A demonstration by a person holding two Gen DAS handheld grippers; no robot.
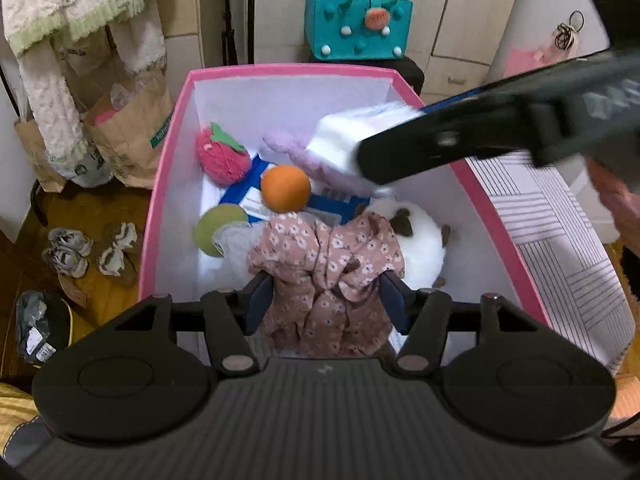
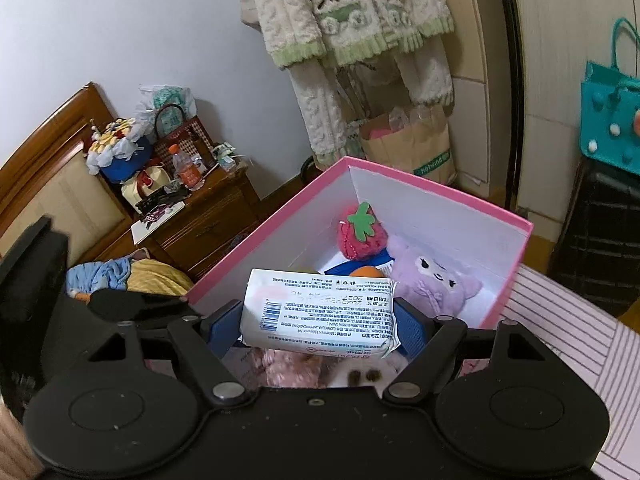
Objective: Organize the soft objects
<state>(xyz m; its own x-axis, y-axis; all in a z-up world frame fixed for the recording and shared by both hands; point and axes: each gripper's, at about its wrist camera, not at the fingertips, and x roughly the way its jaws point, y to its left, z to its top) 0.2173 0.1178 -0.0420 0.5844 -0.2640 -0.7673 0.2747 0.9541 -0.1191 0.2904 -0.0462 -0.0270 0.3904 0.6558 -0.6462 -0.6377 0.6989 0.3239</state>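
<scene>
A pink box (image 1: pixel 166 184) with white inner walls holds a strawberry plush (image 1: pixel 220 156), an orange ball (image 1: pixel 286 188), a green ball (image 1: pixel 216 230), a purple plush (image 2: pixel 432 280), a white plush (image 1: pixel 422 240) and a blue packet (image 1: pixel 244 190). A pink floral cloth (image 1: pixel 328 264) lies bunched at the box's near end. My left gripper (image 1: pixel 327 300) stands open around it, its pads just off the fabric. My right gripper (image 2: pixel 318 320) is shut on a white tissue pack (image 2: pixel 320 308) and hovers over the box's right side; the tissue pack (image 1: pixel 352 140) shows in the left wrist view too.
The box sits on a striped bedcover (image 1: pixel 560 240). Behind it stands a teal felt bag (image 1: pixel 358 20). Paper bags (image 1: pixel 128 132) and small shoes (image 1: pixel 88 248) are on the floor to the left. Fleece clothes (image 2: pixel 348 20) hang above, and a cluttered wooden nightstand (image 2: pixel 200 220) stands further left.
</scene>
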